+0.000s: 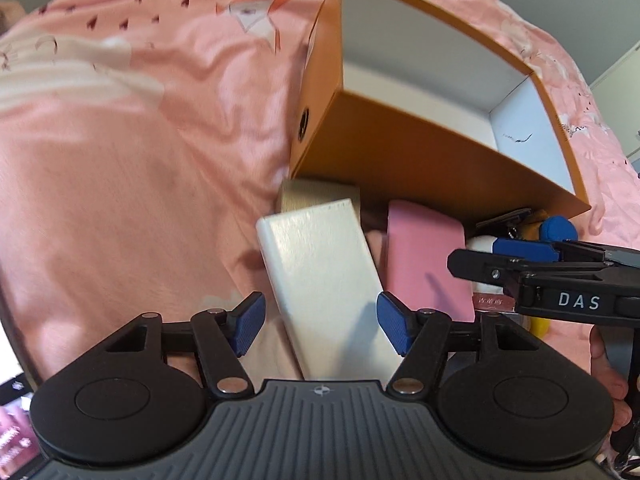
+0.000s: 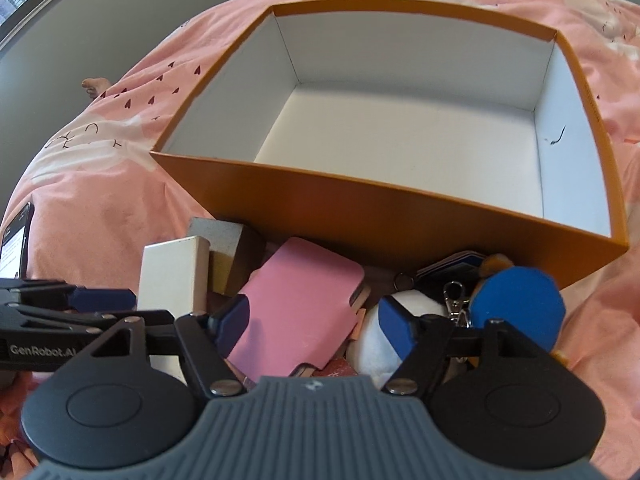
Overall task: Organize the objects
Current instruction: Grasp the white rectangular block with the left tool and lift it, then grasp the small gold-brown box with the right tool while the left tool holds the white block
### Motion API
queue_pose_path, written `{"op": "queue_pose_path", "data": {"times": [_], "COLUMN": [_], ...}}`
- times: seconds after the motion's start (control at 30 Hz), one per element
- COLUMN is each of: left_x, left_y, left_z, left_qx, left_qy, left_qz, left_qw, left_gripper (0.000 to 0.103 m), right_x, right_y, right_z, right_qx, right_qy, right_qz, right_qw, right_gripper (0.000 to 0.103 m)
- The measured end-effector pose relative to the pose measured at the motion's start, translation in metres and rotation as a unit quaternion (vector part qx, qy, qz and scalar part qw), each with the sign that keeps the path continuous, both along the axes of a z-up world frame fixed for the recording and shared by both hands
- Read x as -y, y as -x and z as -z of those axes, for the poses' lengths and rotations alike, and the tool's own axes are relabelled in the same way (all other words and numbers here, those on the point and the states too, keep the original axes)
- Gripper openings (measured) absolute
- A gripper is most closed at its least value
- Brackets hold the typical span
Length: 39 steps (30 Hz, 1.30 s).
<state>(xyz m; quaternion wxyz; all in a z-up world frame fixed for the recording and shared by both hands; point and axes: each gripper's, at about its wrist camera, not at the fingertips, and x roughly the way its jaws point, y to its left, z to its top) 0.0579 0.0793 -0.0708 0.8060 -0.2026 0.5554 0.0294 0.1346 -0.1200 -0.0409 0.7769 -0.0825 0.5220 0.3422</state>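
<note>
Blue-padded left tool [image 1: 321,322] straddles the glossy white rectangular box [image 1: 320,276], pads apart from it; right tool [image 2: 316,322] likewise open over the pink flat case [image 2: 298,312]; beyond, the empty orange cardboard box [image 2: 360,216] on pink bedding [image 1: 120,160].

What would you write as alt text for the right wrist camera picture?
The right gripper straddles a pink case lying among small items on a pink bedspread. Behind them stands an open orange box, white inside and empty.
</note>
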Motion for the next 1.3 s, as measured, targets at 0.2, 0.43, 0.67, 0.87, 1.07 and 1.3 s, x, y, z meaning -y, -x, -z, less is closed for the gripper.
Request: {"op": "queue_pose_path", "data": {"times": [0.2,0.43,0.67,0.87,1.07,1.3], "left_x": [0.009,0.018,0.017,0.015,0.000,-0.026], "left_y": [-0.006,-0.007,-0.008,0.001,0.007,0.000], "left_z": [0.004,0.004,0.015,0.005,-0.022,-0.037], "left_qx": [-0.014,-0.014,-0.015,0.013,0.059,0.084], "left_qy": [0.002,-0.019,-0.008,-0.009,-0.039,-0.074], "left_qz": [-0.012,-0.011,-0.019,-0.014,-0.027,-0.058], "left_qw": [0.9998,0.9997,0.9997,0.9998,0.9971,0.9920], "left_gripper": [0.080,0.082,0.086,0.078,0.077,0.077], "right_x": [-0.003,-0.004,-0.008,-0.006,-0.016,-0.039], "right_y": [-0.001,-0.004,-0.003,-0.004,-0.003,-0.006], "right_z": [0.002,0.001,0.002,-0.001,-0.012,-0.008], "right_qx": [0.009,0.016,0.020,0.022,0.041,0.017], "right_qy": [0.001,0.001,0.006,0.005,-0.013,-0.028], "right_qz": [-0.007,-0.011,-0.014,-0.012,-0.031,-0.059], "right_qw": [1.000,1.000,1.000,1.000,0.999,0.998], "right_gripper": [0.073,0.073,0.074,0.074,0.074,0.058]}}
